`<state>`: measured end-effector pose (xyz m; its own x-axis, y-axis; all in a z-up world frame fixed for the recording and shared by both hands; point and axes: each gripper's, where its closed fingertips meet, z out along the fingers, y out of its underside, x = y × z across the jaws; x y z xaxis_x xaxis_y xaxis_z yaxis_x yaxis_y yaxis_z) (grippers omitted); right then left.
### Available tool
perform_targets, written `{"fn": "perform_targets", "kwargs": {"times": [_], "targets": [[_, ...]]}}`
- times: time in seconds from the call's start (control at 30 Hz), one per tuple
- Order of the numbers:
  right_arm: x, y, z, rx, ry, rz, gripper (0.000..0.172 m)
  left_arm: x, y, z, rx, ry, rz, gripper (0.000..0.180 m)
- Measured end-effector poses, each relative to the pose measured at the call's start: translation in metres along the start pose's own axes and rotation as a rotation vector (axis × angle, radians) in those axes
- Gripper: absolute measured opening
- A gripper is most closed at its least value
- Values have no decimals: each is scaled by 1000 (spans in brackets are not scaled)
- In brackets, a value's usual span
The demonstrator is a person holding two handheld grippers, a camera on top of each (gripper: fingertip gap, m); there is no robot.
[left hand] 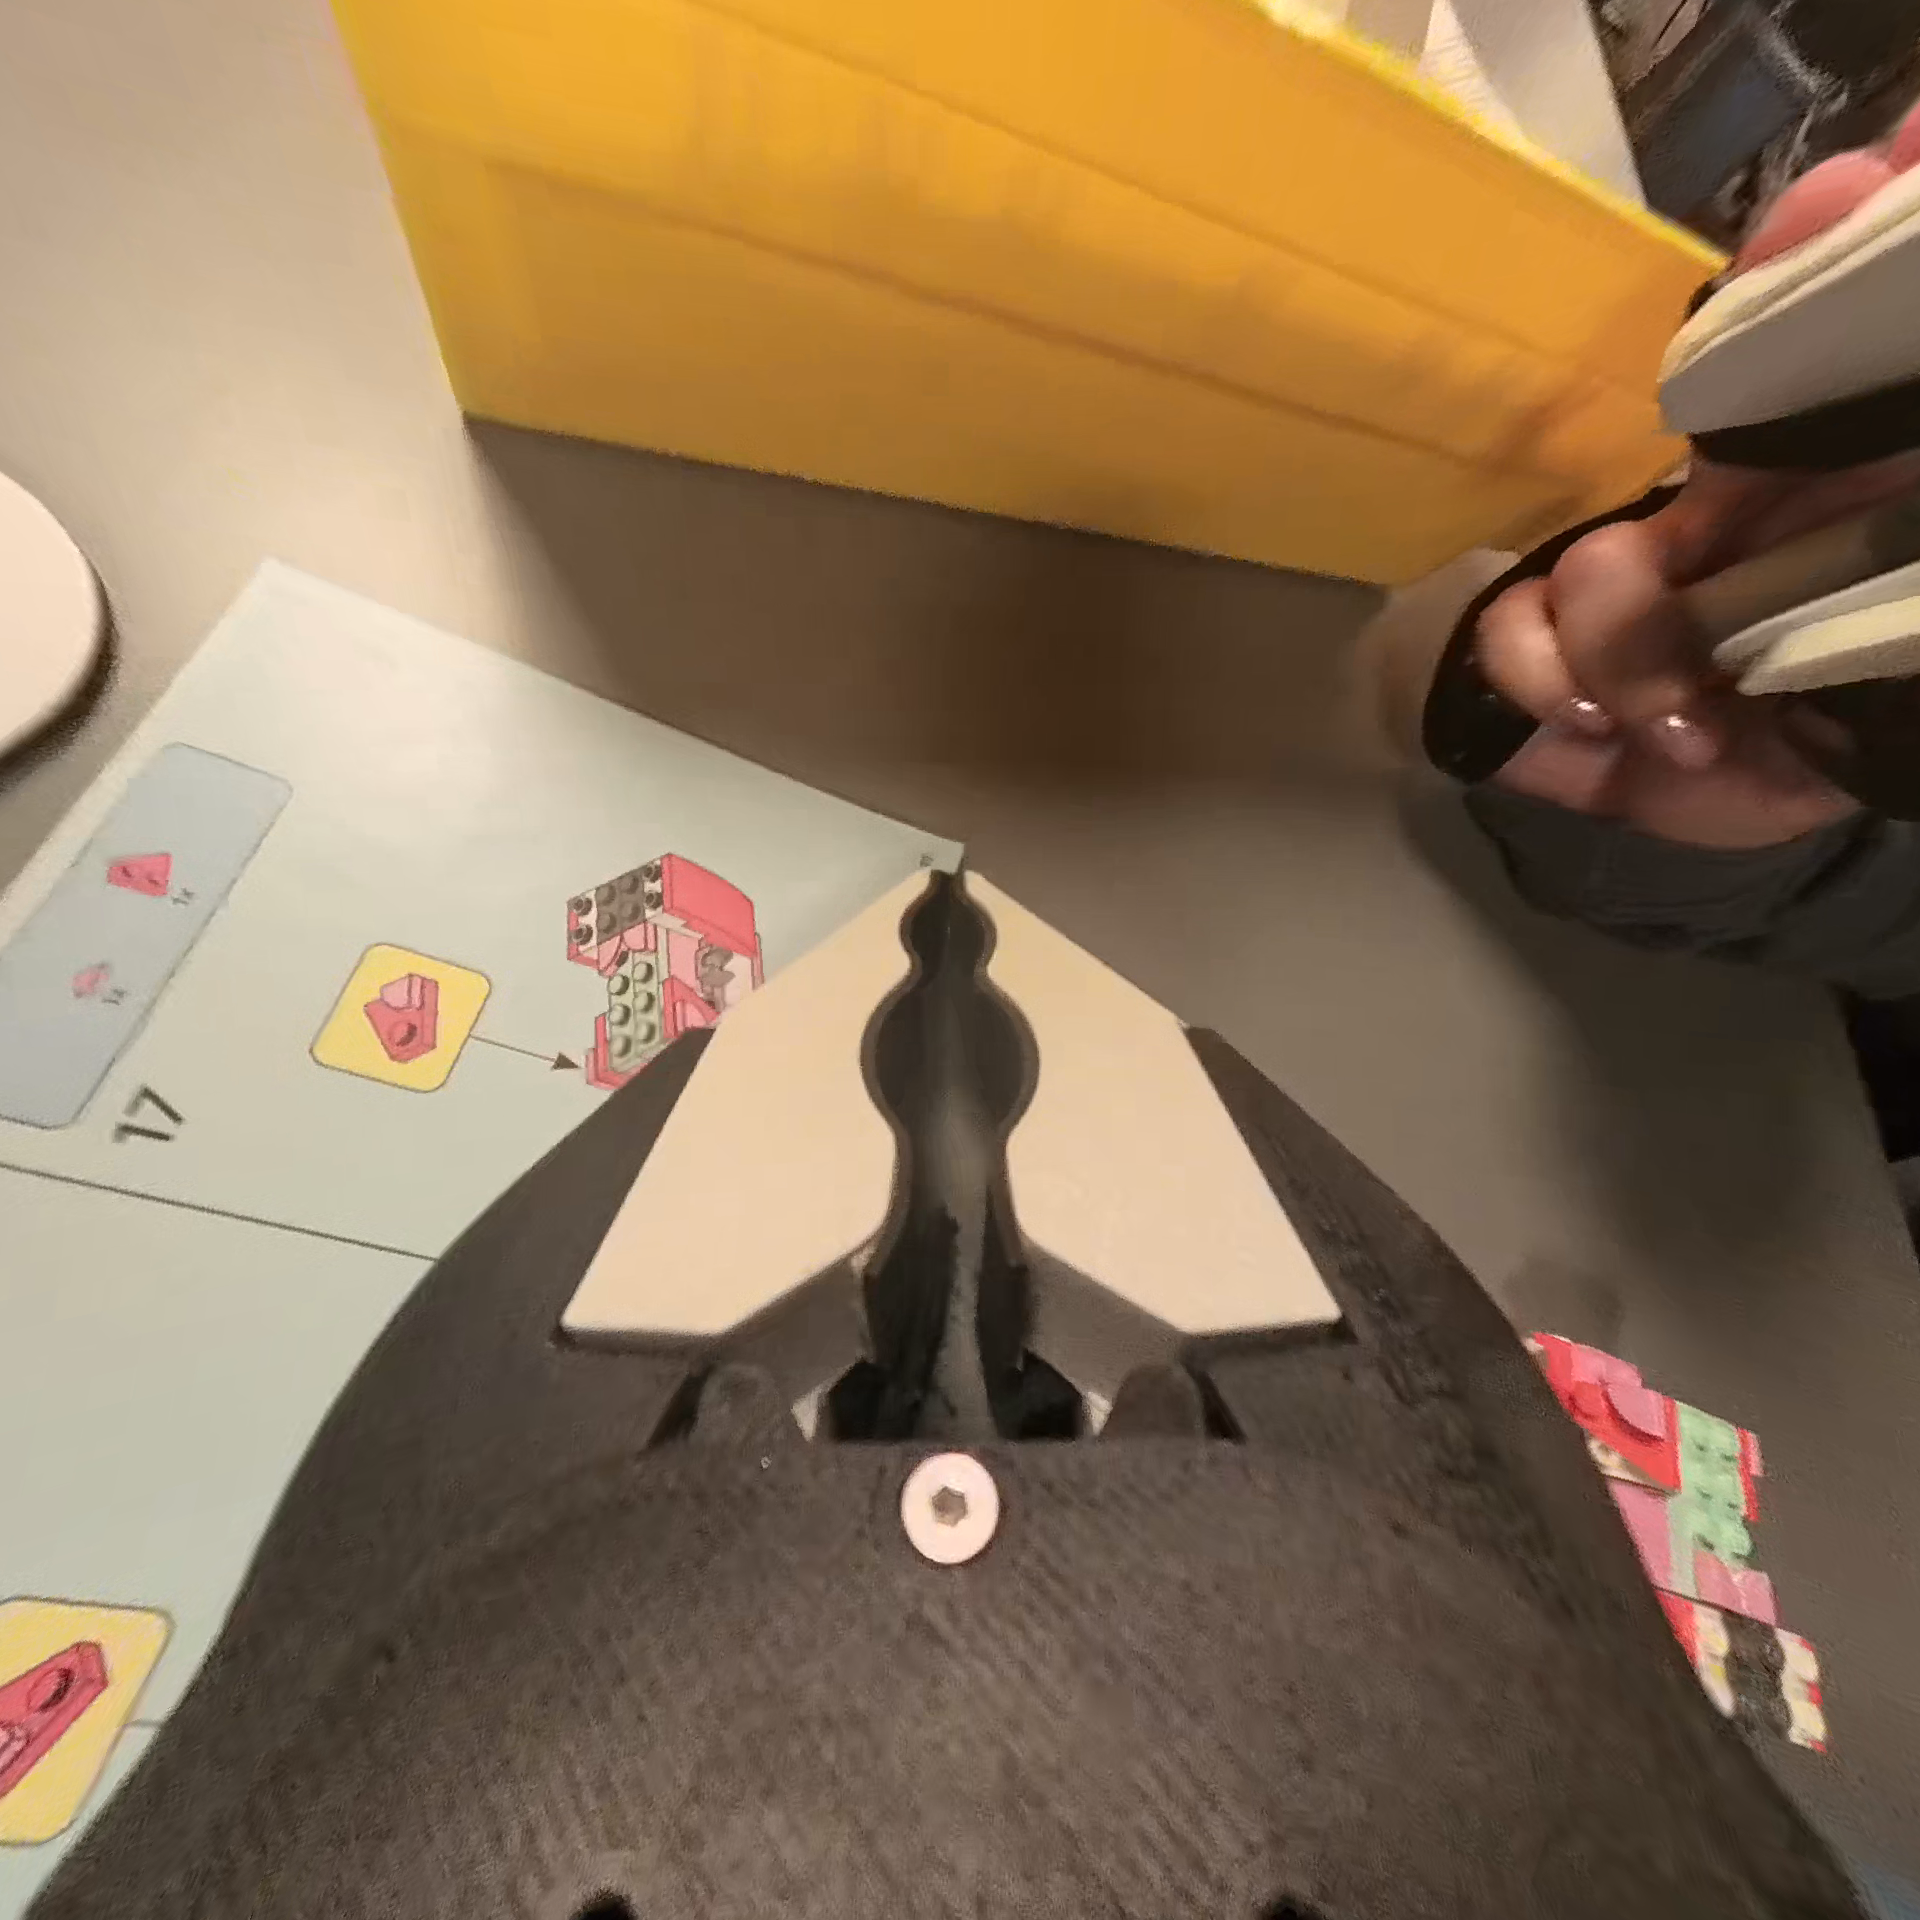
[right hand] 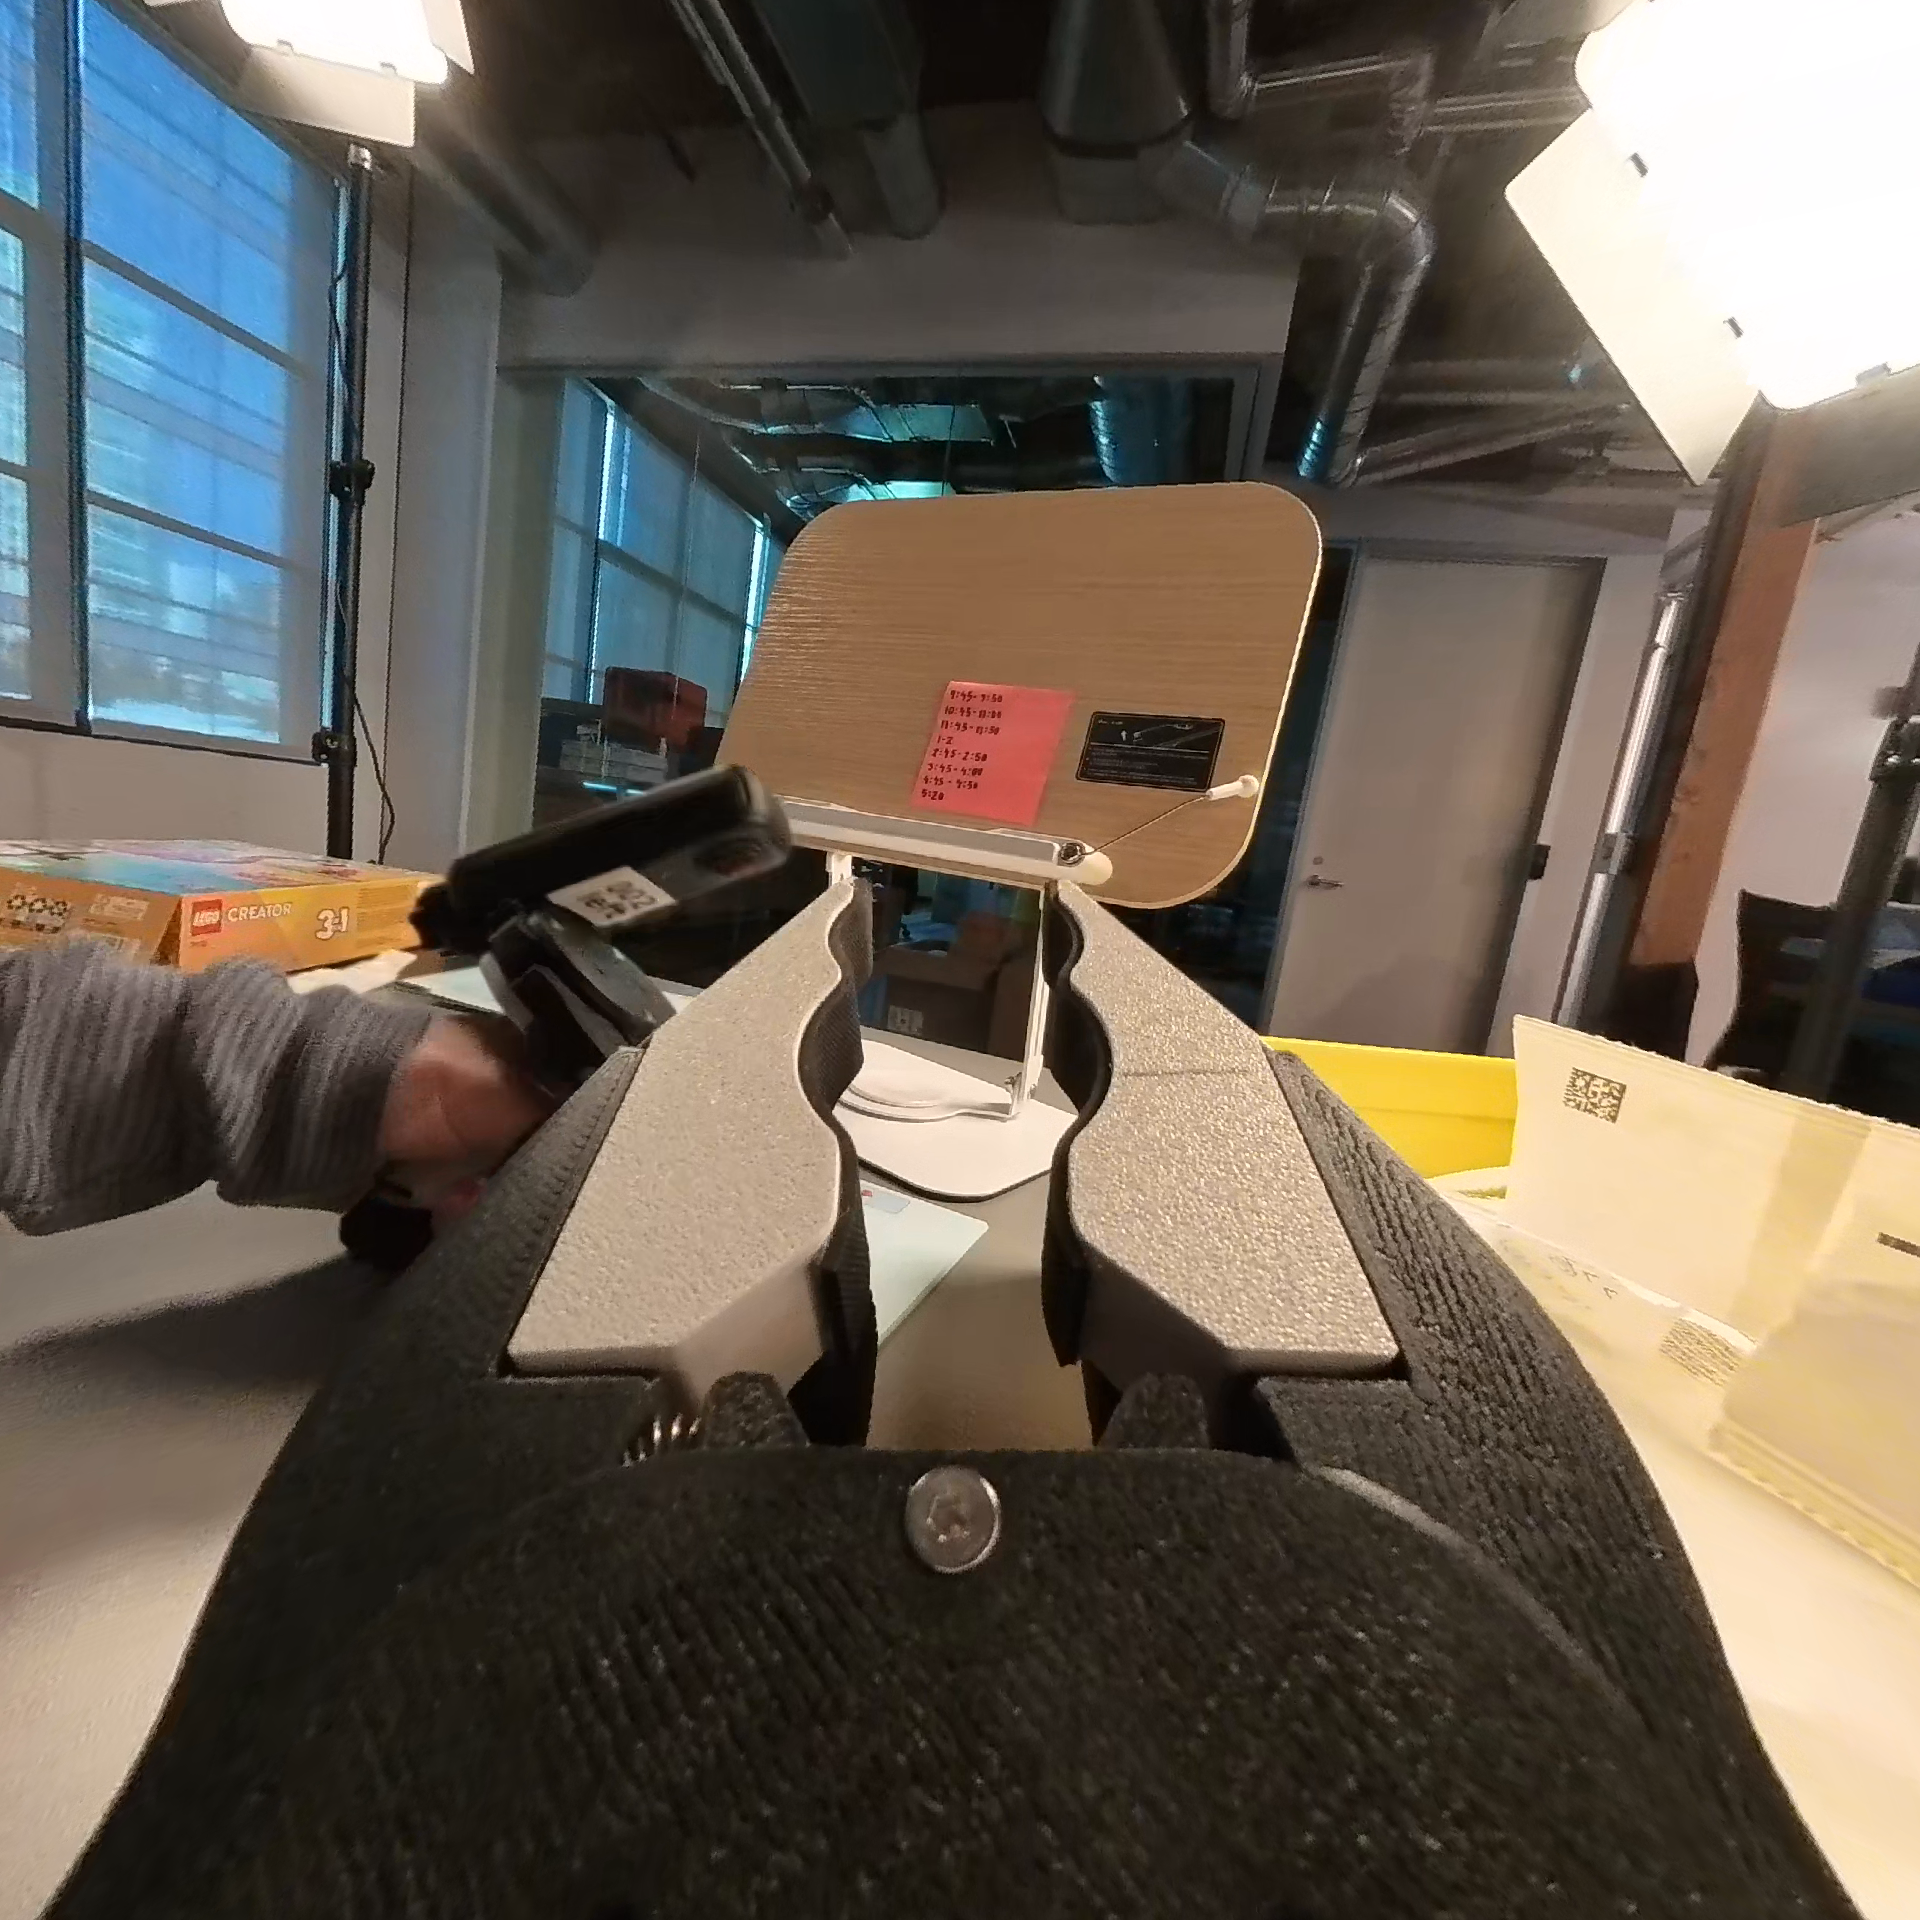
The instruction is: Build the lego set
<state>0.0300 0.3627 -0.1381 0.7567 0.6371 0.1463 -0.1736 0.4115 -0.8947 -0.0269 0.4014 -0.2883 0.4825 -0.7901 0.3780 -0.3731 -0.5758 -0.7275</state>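
In the left wrist view my left gripper [left hand: 945, 881] is shut, its tips meeting on the far corner of the open instruction booklet [left hand: 416, 831] lying on the table; the page corner sticks out just past the tips. A partly built pink, red and green lego model [left hand: 1683, 1538] lies on the table to the right of the gripper. My right gripper [right hand: 956, 894] is open and empty, held up off the table. It also shows in the left wrist view [left hand: 1787, 499], in a person's hand at the upper right.
A yellow bin [left hand: 935, 260] stands just behind the booklet, and its rim shows in the right wrist view [right hand: 1403, 1091]. A wooden book stand [right hand: 1039, 686] faces the right gripper. Paper bags [right hand: 1714, 1195] lie at the right and a lego box [right hand: 208, 914] at the far left. There is about 15 centimeters between the tips of the two grippers.
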Motion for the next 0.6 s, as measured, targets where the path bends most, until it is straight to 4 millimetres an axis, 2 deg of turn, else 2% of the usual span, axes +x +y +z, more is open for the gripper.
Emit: {"fn": "perform_targets", "kwargs": {"times": [0.07,0.17,0.27,0.47,0.6], "targets": [[0,0,0,-1,1,0,31,0,-7,-5,42,-45,80,1],[0,1,0,-5,-2,-1,31,-9,-7,-8,-4,-209,269,38],[-2,2,1,-10,-10,-5,29,-10,-9,-4,-37,-314,438,52],[-3,4,1,-20,-17,-4,28,-16,-6,5,-117,-383,508,55],[-4,5,2,-25,-22,-3,28,-19,-8,1,-116,-382,493,40]]}}
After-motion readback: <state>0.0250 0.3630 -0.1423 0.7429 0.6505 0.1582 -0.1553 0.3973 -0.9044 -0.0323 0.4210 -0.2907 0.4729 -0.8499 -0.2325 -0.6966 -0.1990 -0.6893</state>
